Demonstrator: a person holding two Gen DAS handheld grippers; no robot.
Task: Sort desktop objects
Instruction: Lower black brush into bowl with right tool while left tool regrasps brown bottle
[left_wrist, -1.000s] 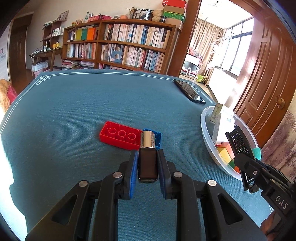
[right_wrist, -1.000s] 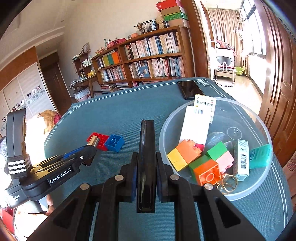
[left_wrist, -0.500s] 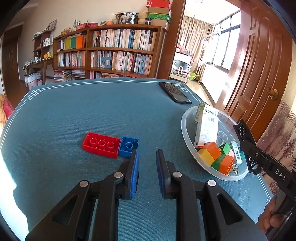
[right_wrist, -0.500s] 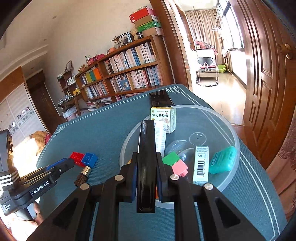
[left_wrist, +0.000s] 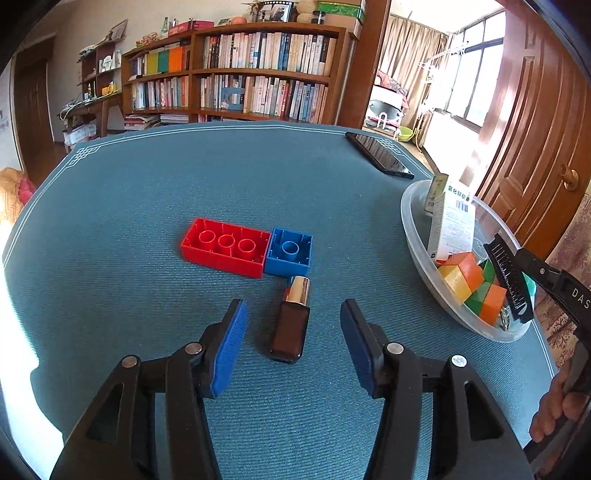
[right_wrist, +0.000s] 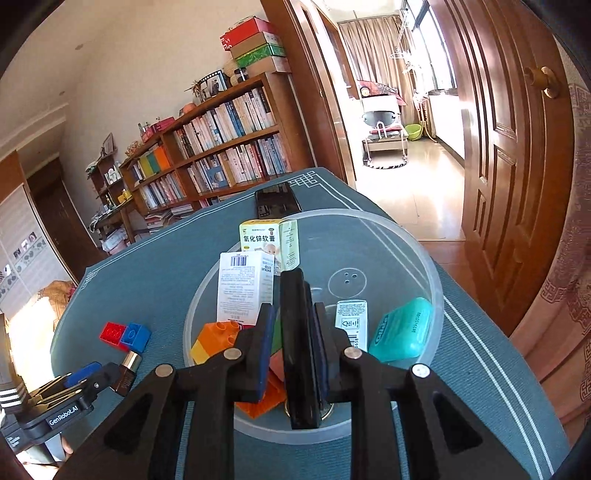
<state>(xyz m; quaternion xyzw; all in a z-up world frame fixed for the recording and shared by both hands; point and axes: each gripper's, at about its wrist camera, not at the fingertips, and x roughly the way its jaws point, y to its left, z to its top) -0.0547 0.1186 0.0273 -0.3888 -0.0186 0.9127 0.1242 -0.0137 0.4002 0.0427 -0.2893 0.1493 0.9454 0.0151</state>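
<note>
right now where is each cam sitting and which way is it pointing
Left wrist: on the left gripper, looking along its open fingers over the blue tabletop at the small bottle, with the red brick and blue brick beyond.
Right wrist: on the right gripper, held over the clear bowl, its fingers gripping a black comb.
Shared: bottle, bricks, bowl, phone, bookshelf; each view shows the other gripper.

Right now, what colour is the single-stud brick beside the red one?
Blue, touching the red brick; clearest in the left wrist view.
</note>
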